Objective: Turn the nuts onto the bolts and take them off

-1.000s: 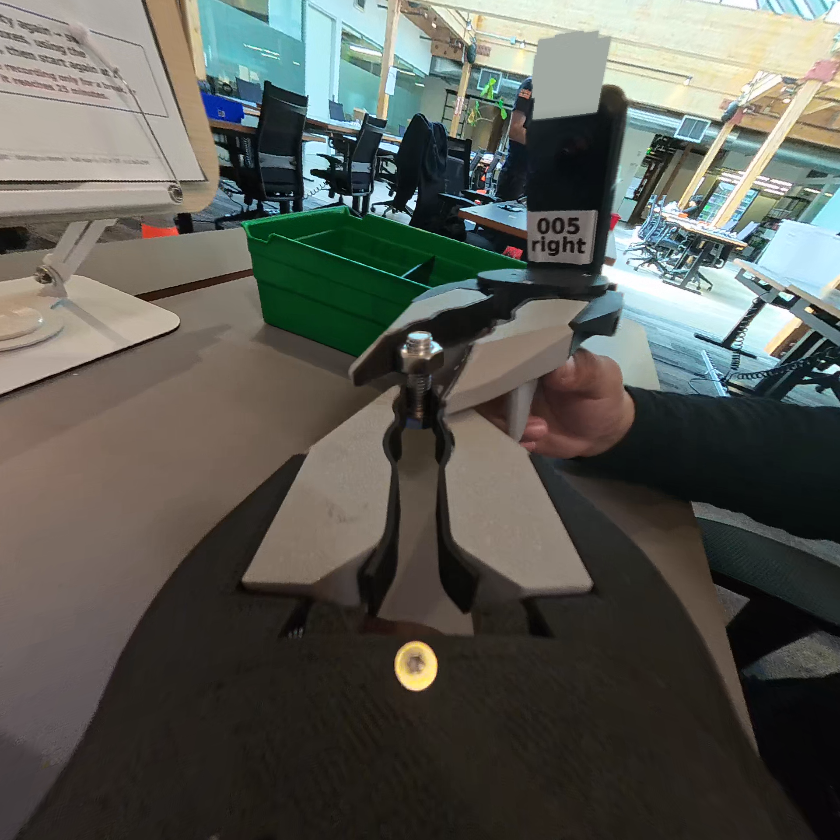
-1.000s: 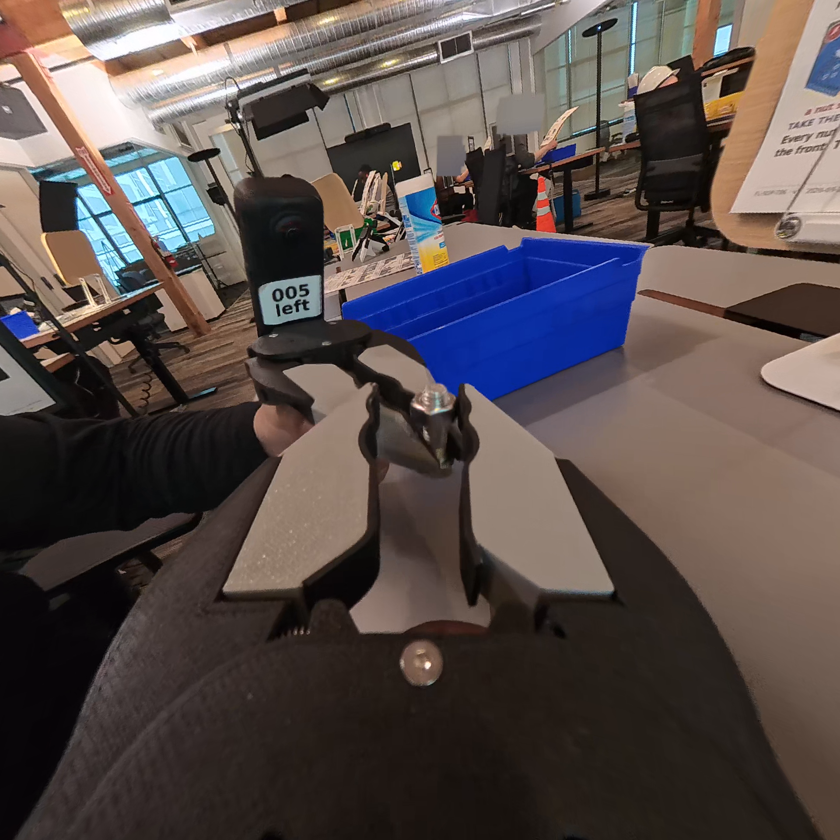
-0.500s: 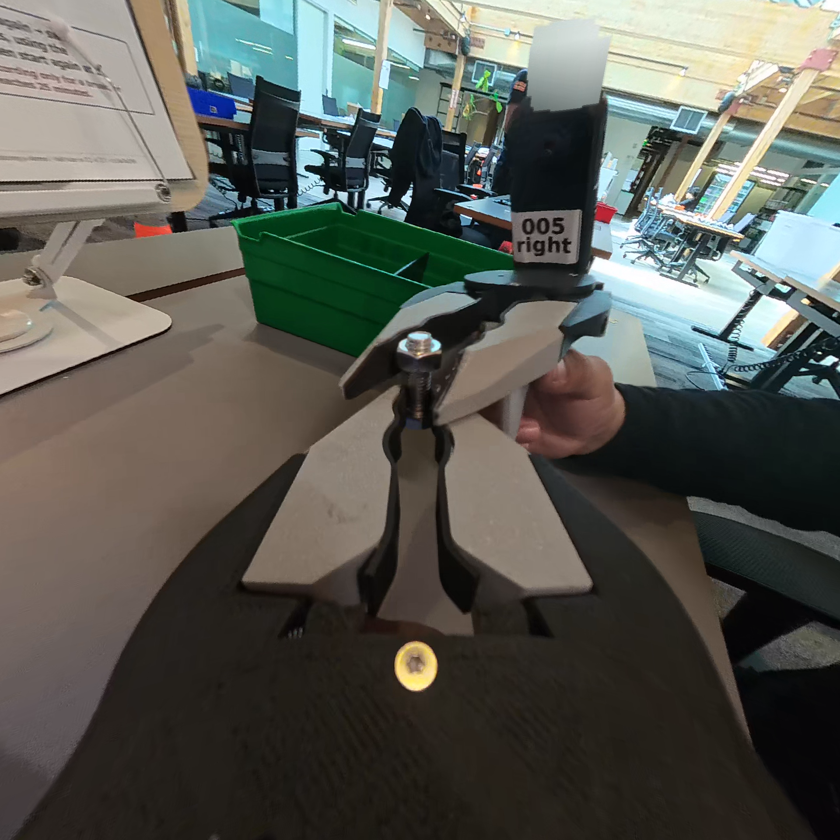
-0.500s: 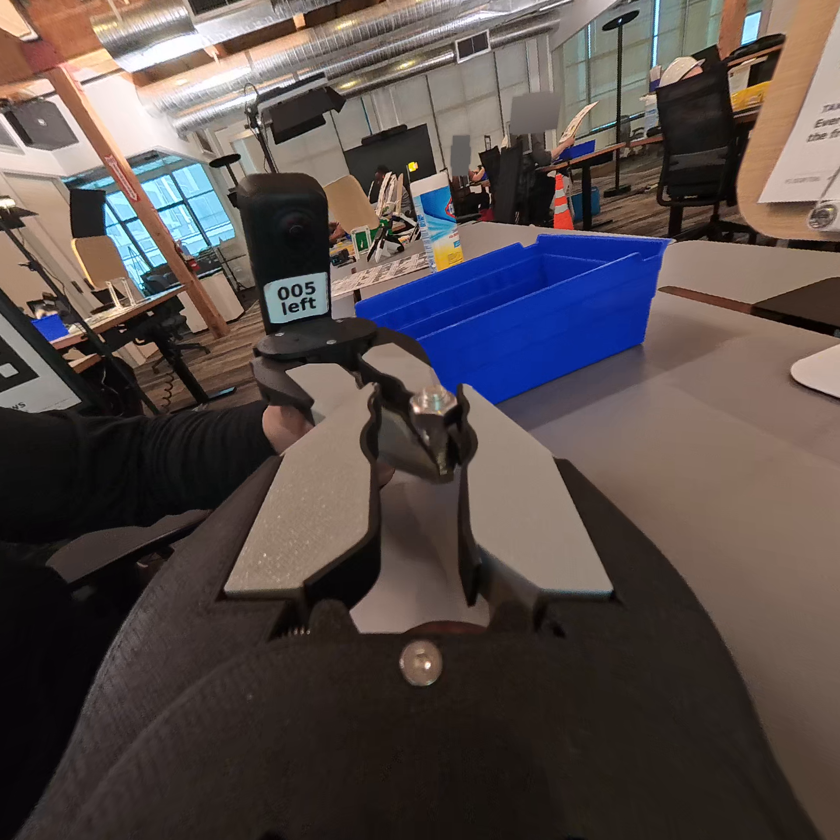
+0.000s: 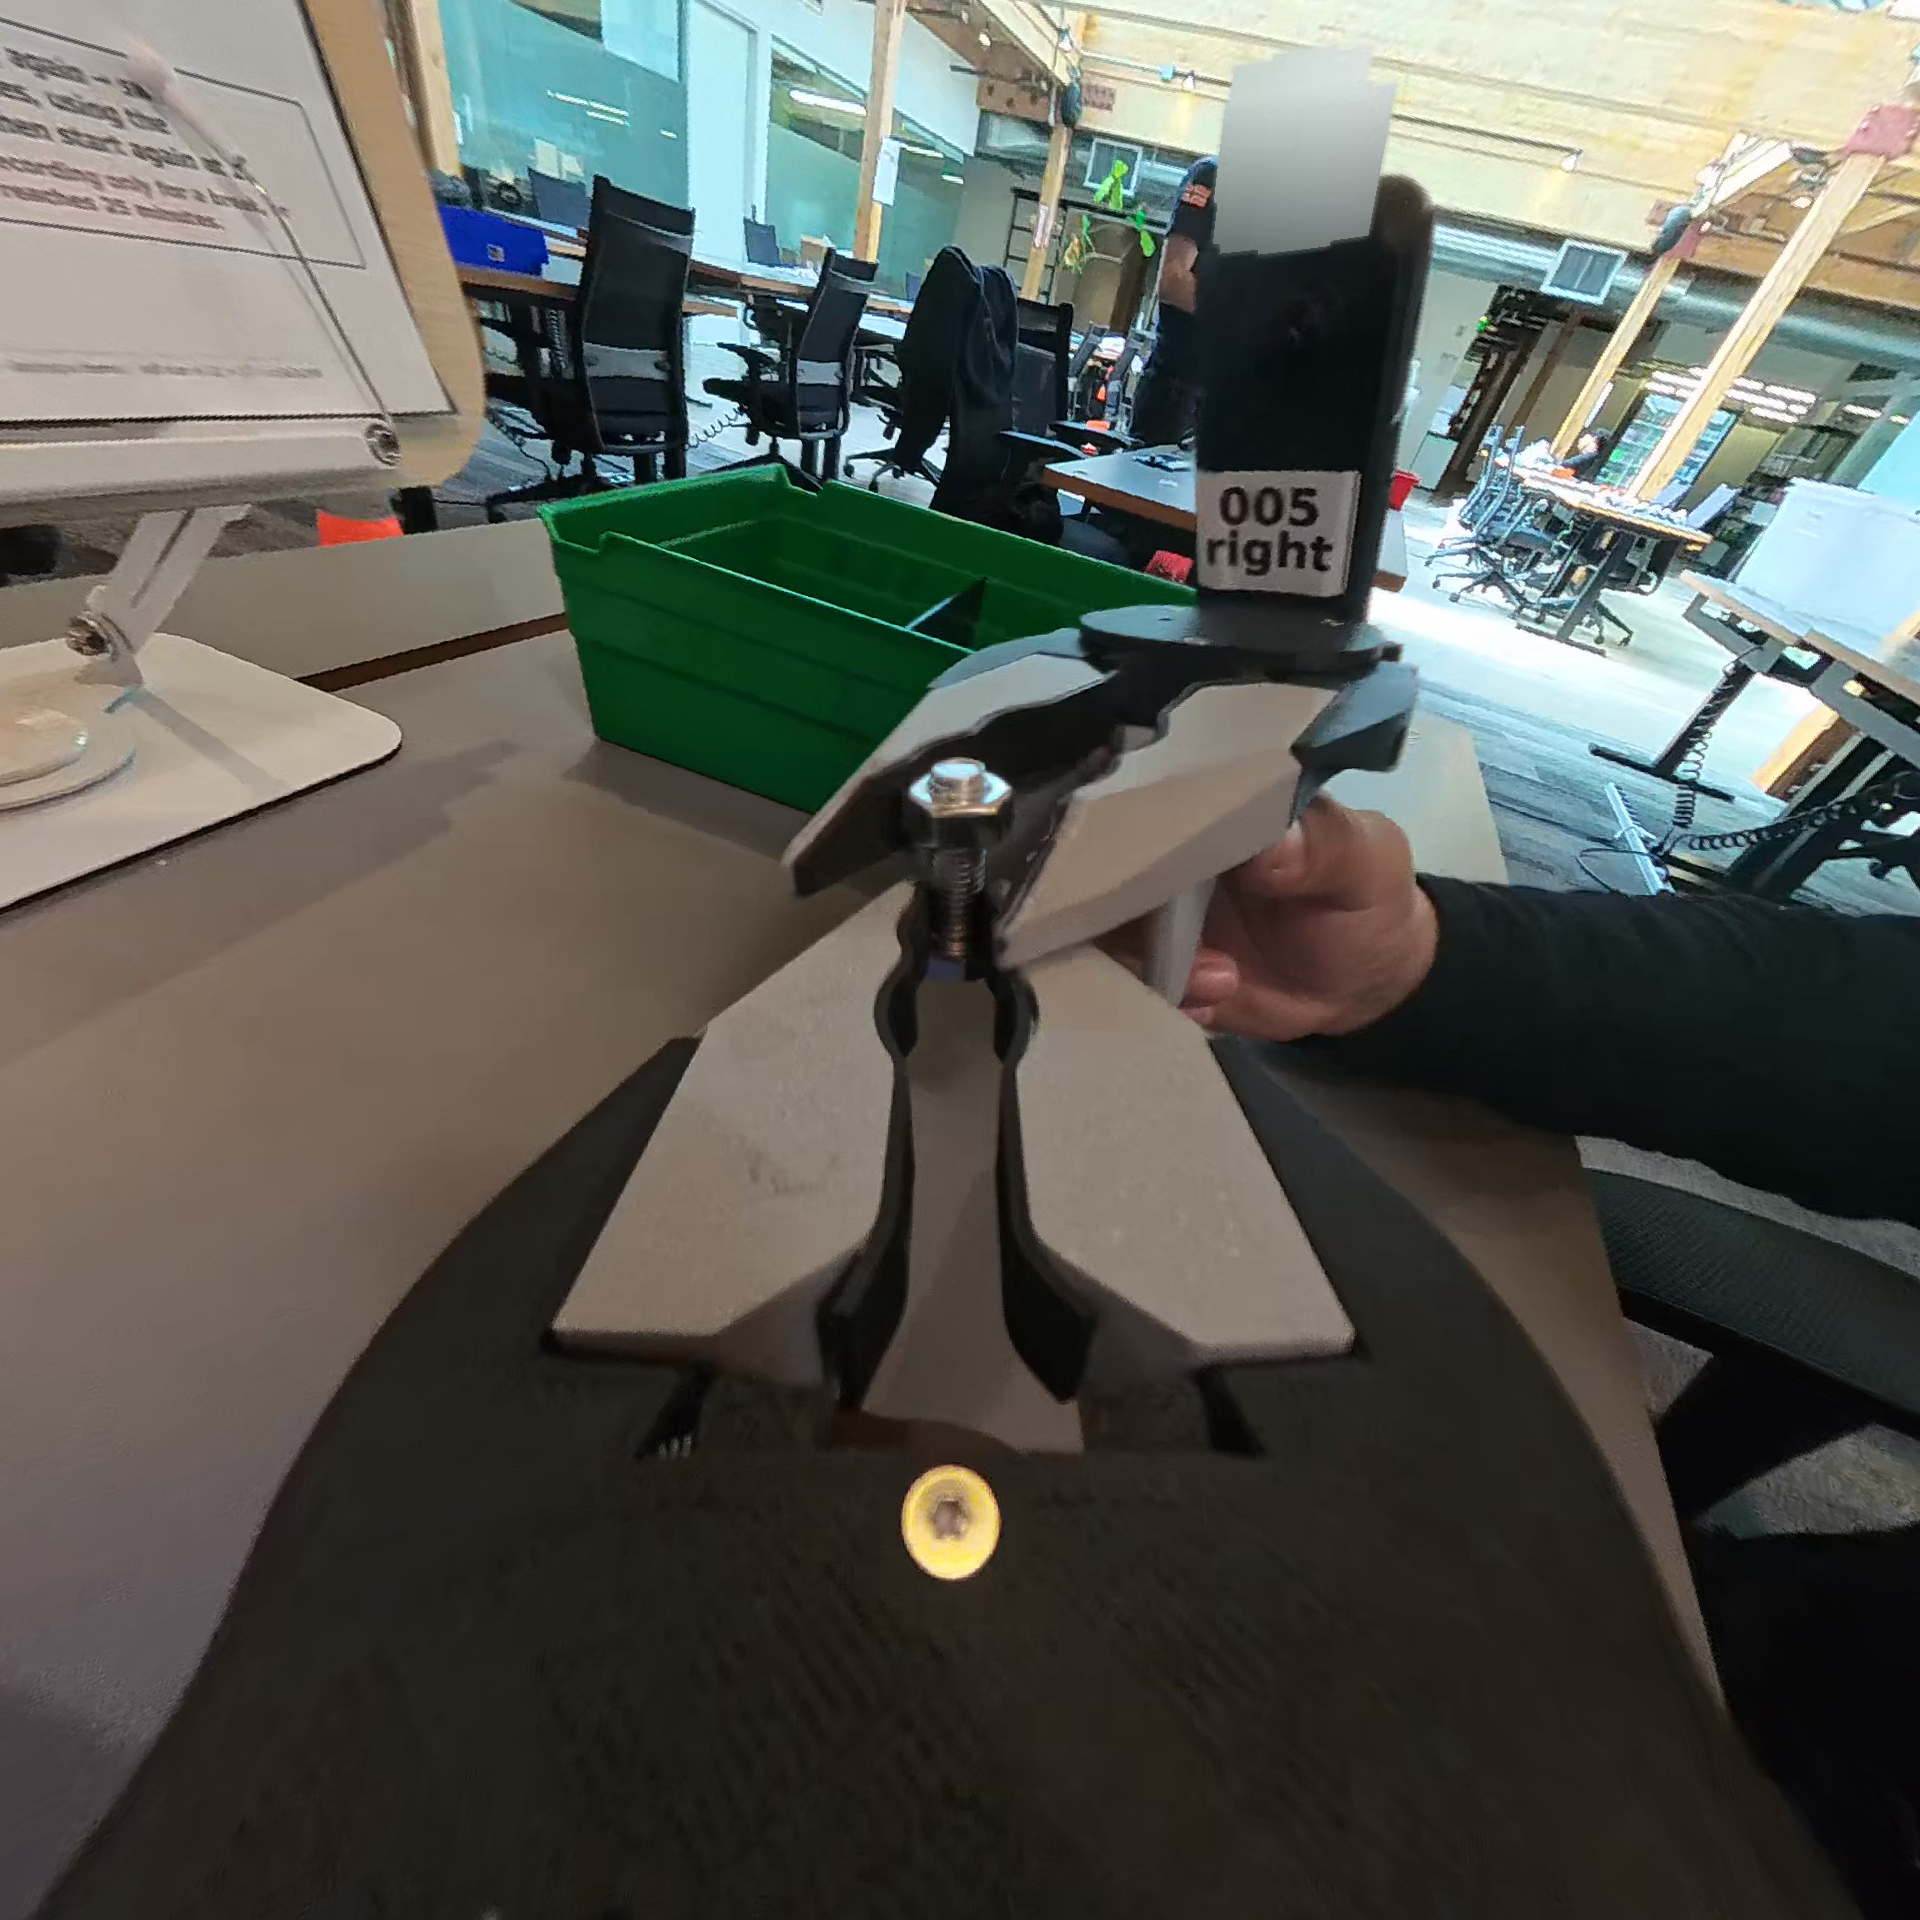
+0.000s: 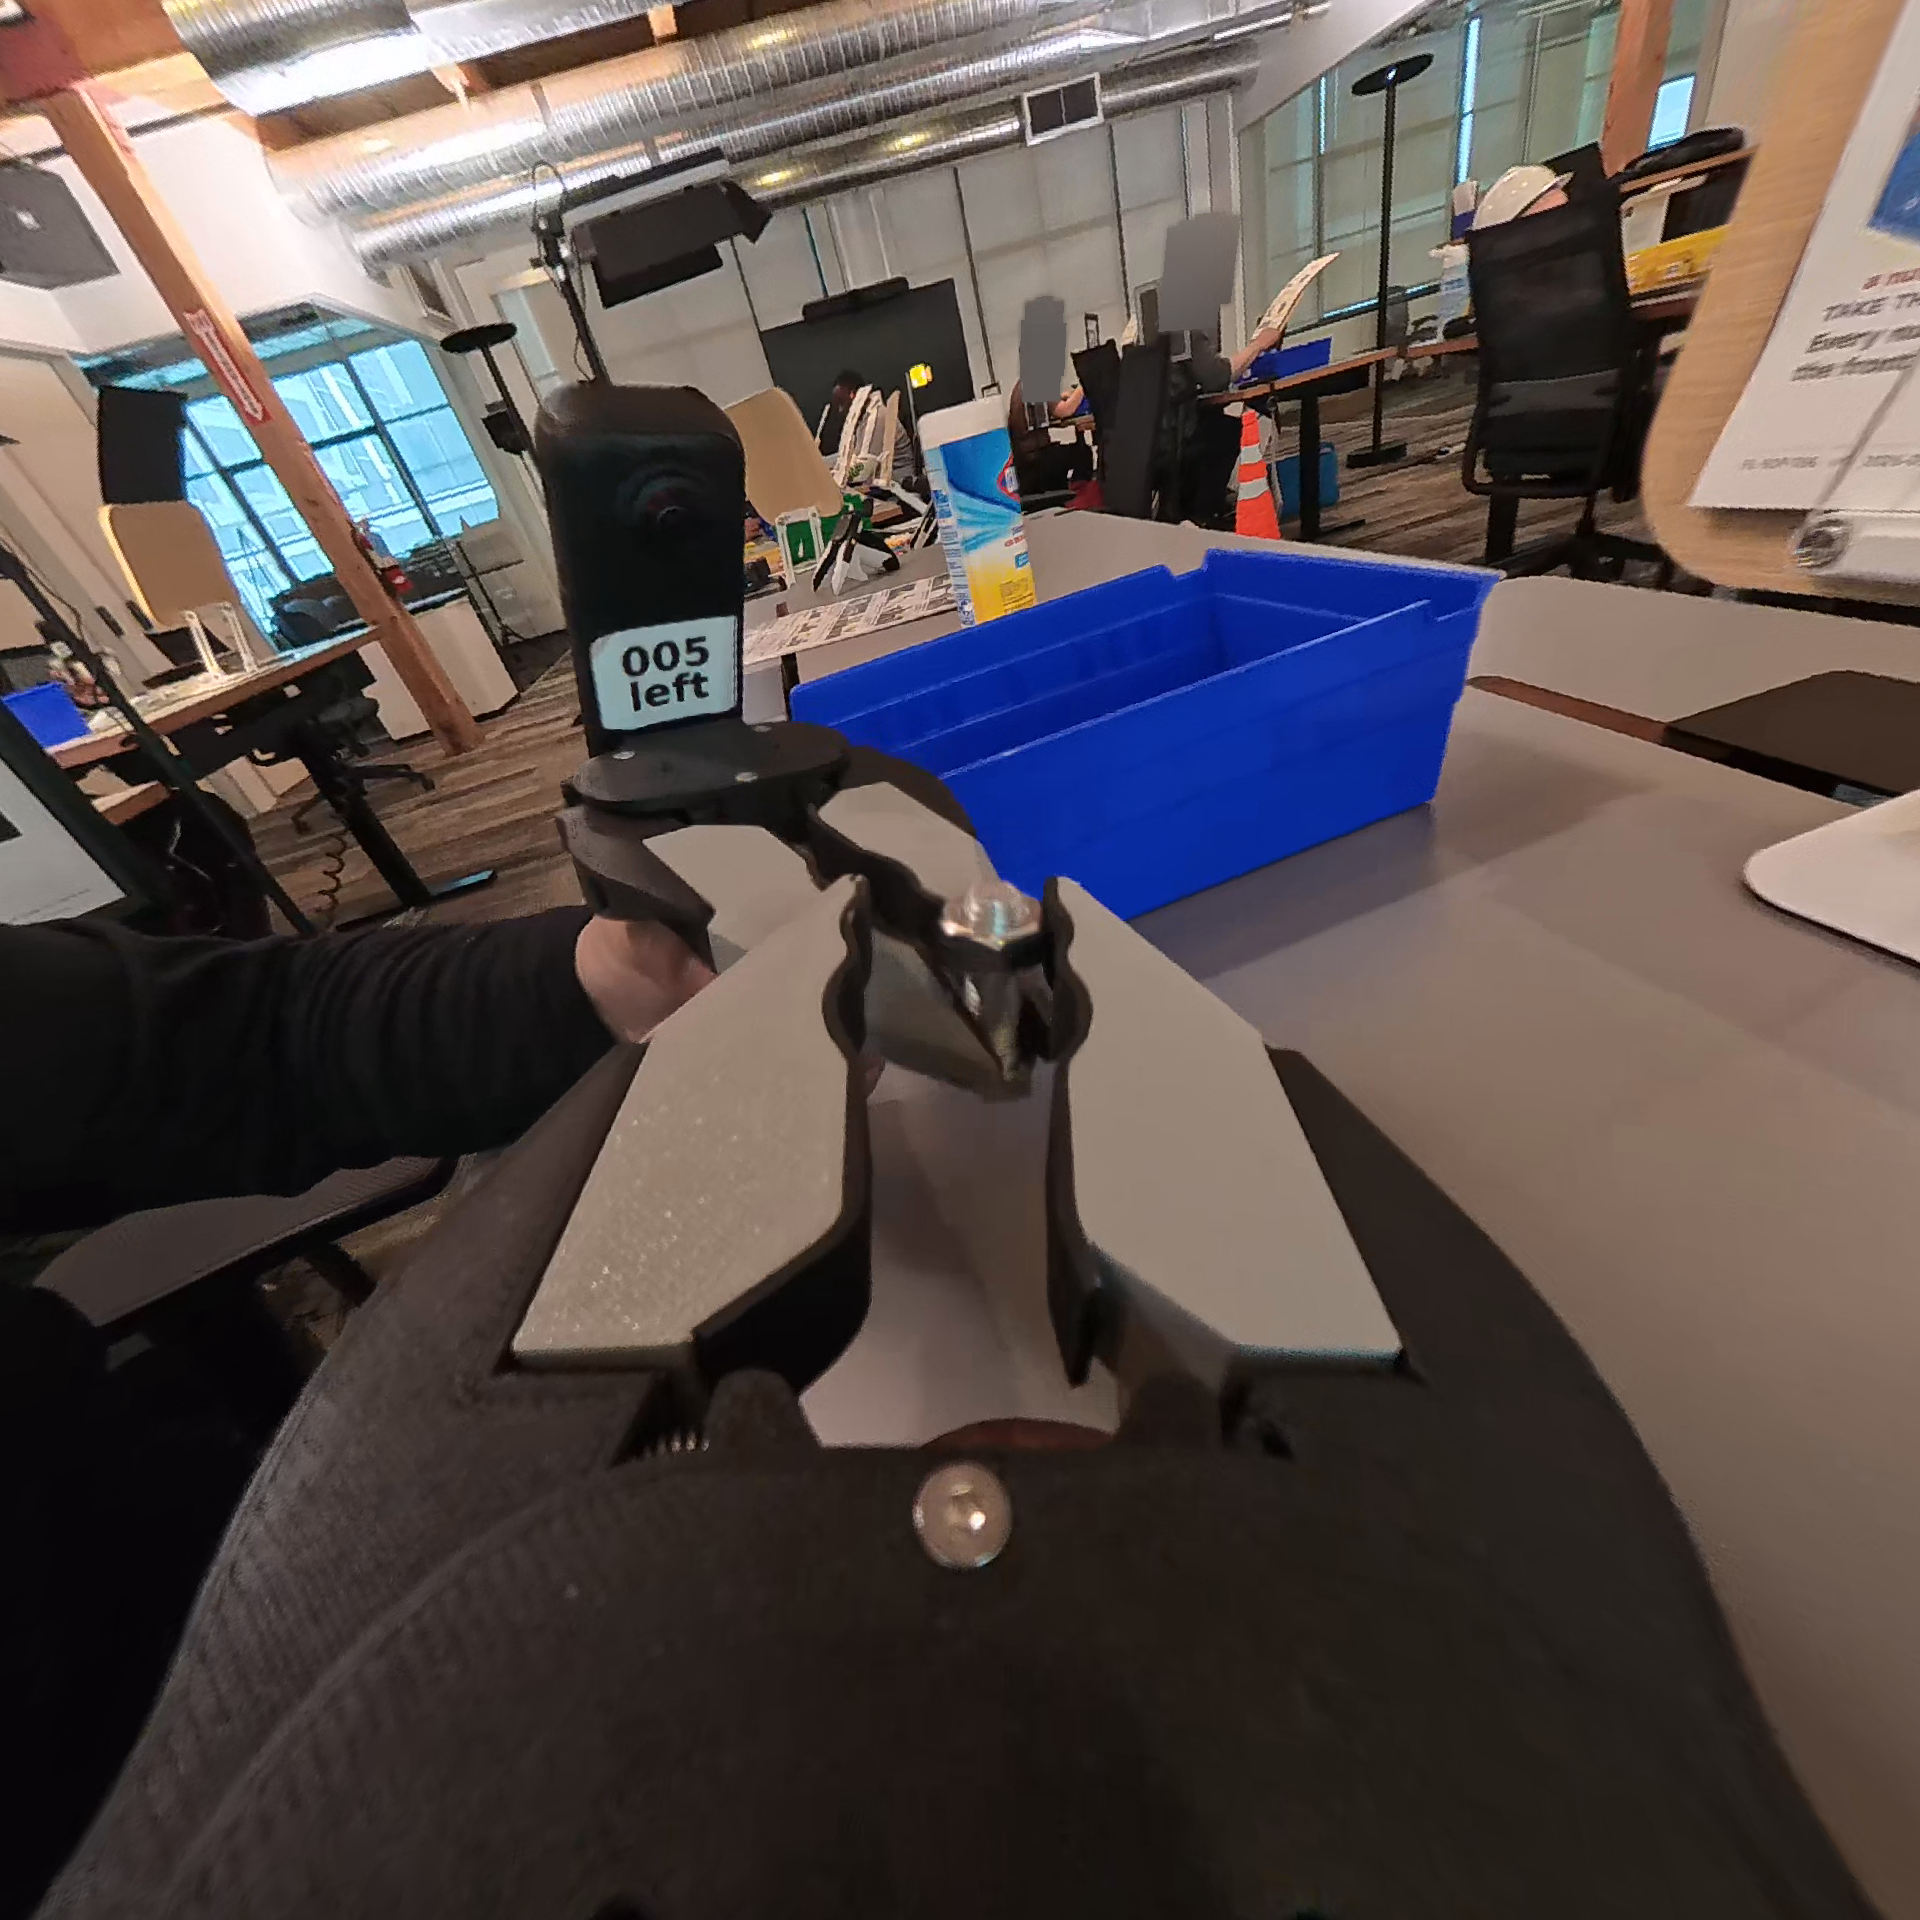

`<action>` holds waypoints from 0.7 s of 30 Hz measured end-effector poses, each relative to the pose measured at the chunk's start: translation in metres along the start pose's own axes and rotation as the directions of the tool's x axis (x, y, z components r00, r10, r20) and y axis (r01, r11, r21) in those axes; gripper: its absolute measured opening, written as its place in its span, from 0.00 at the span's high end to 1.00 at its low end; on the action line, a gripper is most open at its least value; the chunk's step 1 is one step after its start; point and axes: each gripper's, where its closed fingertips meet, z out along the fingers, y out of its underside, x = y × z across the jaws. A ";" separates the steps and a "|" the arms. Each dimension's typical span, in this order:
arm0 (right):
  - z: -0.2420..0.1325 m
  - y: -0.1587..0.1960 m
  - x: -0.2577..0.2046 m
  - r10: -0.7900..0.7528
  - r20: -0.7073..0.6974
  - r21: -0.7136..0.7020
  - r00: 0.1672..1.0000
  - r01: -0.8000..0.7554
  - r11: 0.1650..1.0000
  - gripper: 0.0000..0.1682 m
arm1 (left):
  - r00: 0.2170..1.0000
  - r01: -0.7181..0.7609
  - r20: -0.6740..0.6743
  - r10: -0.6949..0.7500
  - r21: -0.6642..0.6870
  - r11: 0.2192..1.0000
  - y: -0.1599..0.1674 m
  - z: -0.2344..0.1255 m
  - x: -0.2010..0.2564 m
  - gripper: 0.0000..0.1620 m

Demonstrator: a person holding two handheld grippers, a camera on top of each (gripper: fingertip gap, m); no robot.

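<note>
Left gripper (image 5: 954,982) was clamped on the upright bolt (image 5: 954,894); right gripper (image 6: 956,961) was clenched around its nut (image 5: 958,802), above the desk (image 5: 312,1039).

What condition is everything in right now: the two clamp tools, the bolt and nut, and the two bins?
Left gripper: shut on the bolt's lower end.
Right gripper: shut on the nut.
Bolt: upright, held above the table.
Nut: threaded near the bolt's top.
Green bin: looks empty.
Blue bin: looks empty.
</note>
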 end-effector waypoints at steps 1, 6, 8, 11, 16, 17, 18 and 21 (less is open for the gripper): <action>0.003 0.002 -0.002 -0.001 0.004 -0.011 1.000 0.001 1.000 0.82 | 1.000 -0.012 -0.005 0.012 -0.010 1.000 0.002 0.002 0.003 0.96; -0.003 0.000 0.003 -0.025 -0.022 -0.018 0.999 0.025 1.000 0.82 | 0.999 -0.033 0.021 0.033 -0.002 0.999 -0.001 -0.002 -0.002 0.96; -0.008 -0.003 0.008 -0.011 -0.032 -0.006 0.999 0.011 1.000 0.82 | 1.000 -0.010 0.028 0.010 0.014 1.000 -0.005 -0.006 -0.008 0.96; -0.013 -0.007 0.010 -0.004 -0.034 0.016 0.999 0.005 1.000 0.83 | 0.999 0.009 0.036 -0.010 0.032 0.999 -0.008 -0.009 -0.012 0.96; -0.003 -0.002 0.000 -0.038 -0.020 -0.005 0.999 0.038 0.999 0.84 | 1.000 -0.011 0.014 0.011 0.011 1.000 -0.004 -0.004 -0.003 0.96; -0.001 -0.001 -0.001 -0.037 -0.019 -0.008 0.999 0.037 0.999 0.82 | 1.000 -0.015 0.009 0.015 0.007 1.000 -0.003 -0.002 -0.001 0.96; 0.001 -0.001 -0.002 -0.033 -0.013 -0.008 0.999 0.033 0.999 0.81 | 1.000 -0.018 0.008 0.018 0.005 1.000 -0.002 -0.002 0.000 0.96; 0.000 0.000 -0.002 -0.027 -0.005 -0.011 1.000 0.027 1.000 0.81 | 1.000 -0.022 0.008 0.022 -0.004 1.000 -0.001 -0.002 0.000 0.96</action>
